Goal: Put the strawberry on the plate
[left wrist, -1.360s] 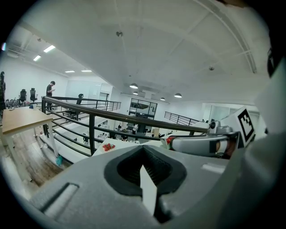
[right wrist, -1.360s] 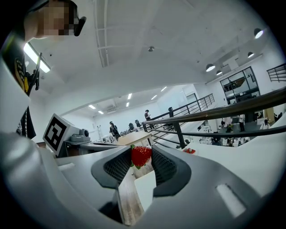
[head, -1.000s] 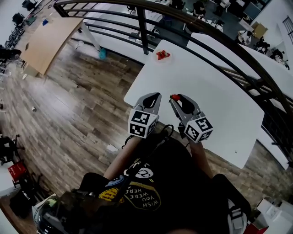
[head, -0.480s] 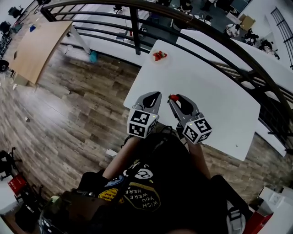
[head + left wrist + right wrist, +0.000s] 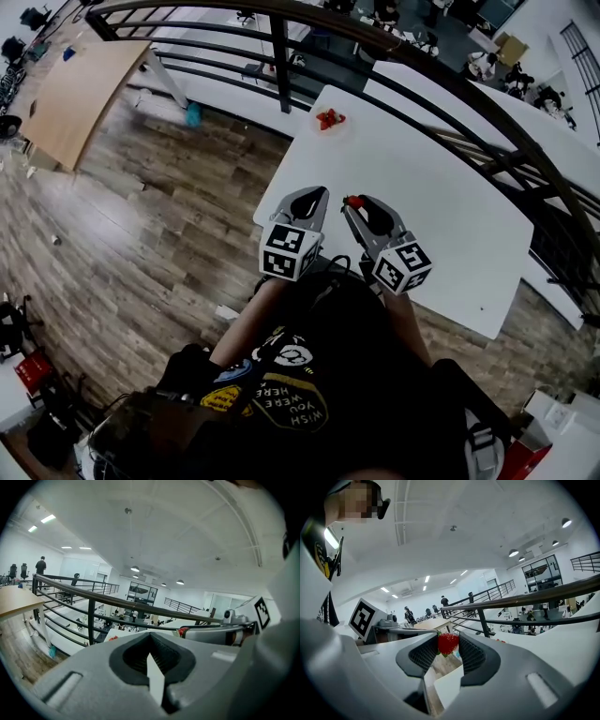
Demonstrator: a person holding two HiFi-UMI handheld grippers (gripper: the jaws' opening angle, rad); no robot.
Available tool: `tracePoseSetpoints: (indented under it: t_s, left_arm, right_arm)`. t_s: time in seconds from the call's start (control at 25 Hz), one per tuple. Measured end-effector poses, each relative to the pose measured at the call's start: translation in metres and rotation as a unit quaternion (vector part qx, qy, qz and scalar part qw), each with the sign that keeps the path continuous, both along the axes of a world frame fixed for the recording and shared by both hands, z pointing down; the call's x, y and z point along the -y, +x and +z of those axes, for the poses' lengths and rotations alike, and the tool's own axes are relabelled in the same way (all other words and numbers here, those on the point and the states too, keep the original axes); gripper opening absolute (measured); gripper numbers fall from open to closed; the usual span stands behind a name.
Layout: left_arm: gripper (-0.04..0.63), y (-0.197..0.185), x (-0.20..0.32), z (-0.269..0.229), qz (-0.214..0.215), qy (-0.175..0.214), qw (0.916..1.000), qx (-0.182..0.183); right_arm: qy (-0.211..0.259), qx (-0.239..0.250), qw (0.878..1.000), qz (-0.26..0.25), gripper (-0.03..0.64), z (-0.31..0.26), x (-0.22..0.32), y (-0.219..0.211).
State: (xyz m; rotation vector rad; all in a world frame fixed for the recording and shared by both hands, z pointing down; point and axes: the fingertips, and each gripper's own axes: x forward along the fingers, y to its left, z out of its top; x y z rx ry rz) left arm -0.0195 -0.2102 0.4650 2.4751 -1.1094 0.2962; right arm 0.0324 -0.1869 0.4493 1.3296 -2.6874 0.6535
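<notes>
My right hand-held gripper (image 5: 359, 203) pinches the strawberry (image 5: 448, 643) at its tips. I should carry it level across the tabletop (image 5: 441, 187) to the far plate (image 5: 330, 128), squeezing no harder.

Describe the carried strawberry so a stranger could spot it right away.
Find the white table beside the dark railing. Over its near edge, the right gripper pinches a strawberry at its jaw tips. Unlike the red fruit at the far corner, it is held aloft.

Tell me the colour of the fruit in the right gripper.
Small red strawberry, green leaves underneath; clearest in the right gripper view.
</notes>
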Motion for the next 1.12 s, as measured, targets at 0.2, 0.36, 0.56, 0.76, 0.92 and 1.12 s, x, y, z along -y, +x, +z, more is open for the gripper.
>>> tracePoseSetpoints:
  t_s: [0.2,0.36,0.56,0.76,0.92,1.12]
  left_arm:
    - [0.005,0.014,0.011,0.000,-0.002,-0.002,0.9999,0.011]
    - [0.005,0.027,0.018,0.000,0.004,0.001,0.9997,0.025]
    - [0.005,0.049,0.030,0.001,0.013,0.014,0.9987,0.047]
    - [0.005,0.055,0.033,0.003,0.013,0.009,0.9988,0.046]
    - [0.005,0.056,0.040,0.005,0.022,0.008,0.9989,0.040]
    - [0.005,0.045,0.060,0.004,0.038,0.003,0.9987,0.032]
  right_arm:
    - [0.008,0.008,1.000,-0.010,0.138,-0.004,0.018,0.010]
    - [0.011,0.013,1.000,-0.008,0.138,-0.006,0.025,0.022]
    - [0.009,0.017,1.000,-0.009,0.138,0.000,0.031,0.042]
    - [0.002,0.017,1.000,-0.005,0.138,0.005,0.033,0.051]
    - [0.002,0.013,1.000,0.004,0.138,0.006,0.040,0.051]
    - [0.000,0.008,1.000,0.023,0.138,0.005,0.058,0.039]
